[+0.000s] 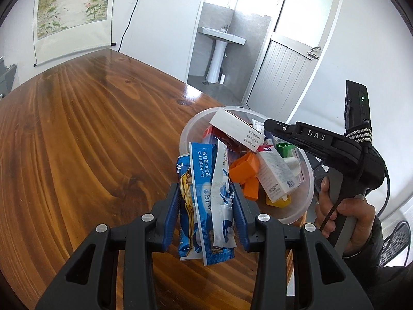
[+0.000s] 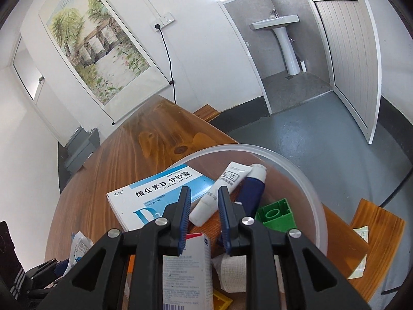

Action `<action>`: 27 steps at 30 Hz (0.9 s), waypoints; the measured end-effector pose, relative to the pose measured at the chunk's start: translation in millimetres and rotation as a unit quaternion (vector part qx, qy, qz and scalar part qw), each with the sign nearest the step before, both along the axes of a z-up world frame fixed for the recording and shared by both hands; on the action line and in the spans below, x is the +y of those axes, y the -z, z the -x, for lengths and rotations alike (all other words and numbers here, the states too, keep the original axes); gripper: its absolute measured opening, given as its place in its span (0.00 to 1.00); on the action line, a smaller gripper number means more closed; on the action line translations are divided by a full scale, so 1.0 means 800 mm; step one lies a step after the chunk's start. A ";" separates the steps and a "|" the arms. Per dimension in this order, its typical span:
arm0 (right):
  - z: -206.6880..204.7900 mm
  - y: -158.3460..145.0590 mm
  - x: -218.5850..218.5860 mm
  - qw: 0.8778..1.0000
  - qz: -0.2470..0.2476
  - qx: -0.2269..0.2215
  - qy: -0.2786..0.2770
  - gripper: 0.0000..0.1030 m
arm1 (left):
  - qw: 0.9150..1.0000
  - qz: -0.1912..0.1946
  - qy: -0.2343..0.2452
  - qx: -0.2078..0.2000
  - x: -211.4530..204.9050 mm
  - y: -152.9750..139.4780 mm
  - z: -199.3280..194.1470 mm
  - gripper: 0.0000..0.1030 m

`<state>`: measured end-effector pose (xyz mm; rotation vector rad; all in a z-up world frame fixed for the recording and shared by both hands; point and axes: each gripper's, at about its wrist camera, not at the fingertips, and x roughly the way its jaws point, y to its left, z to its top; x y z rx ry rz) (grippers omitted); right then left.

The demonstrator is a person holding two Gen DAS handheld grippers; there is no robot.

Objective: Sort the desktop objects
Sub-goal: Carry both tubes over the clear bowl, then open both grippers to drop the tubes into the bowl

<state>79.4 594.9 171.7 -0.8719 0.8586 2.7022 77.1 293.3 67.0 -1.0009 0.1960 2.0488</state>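
Observation:
My left gripper is shut on a bundle of blue and white sachet packets, held above the wooden table at the near rim of a clear plastic bowl. The bowl holds a white medicine box, an orange block, a green brick and other boxes. My right gripper is open and empty, hovering over the same bowl, above a white tube. A blue-white vitamin D box, a blue inhaler and the green brick lie below.
The bowl stands near the table's right edge, with the floor beyond it. A wooden bench stands beside the table. A scroll painting hangs on the wall. A washroom with a sink lies behind.

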 end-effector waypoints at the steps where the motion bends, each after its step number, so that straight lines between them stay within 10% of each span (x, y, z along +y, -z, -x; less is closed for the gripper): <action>1: -0.002 0.000 0.000 1.000 -0.004 0.000 0.002 0.24 | 1.000 0.000 0.003 -0.001 0.003 0.001 -0.002 0.41; 27: -0.042 -0.008 0.010 0.998 -0.045 0.031 0.011 0.24 | 0.997 -0.012 0.077 0.012 0.093 0.021 -0.006 0.41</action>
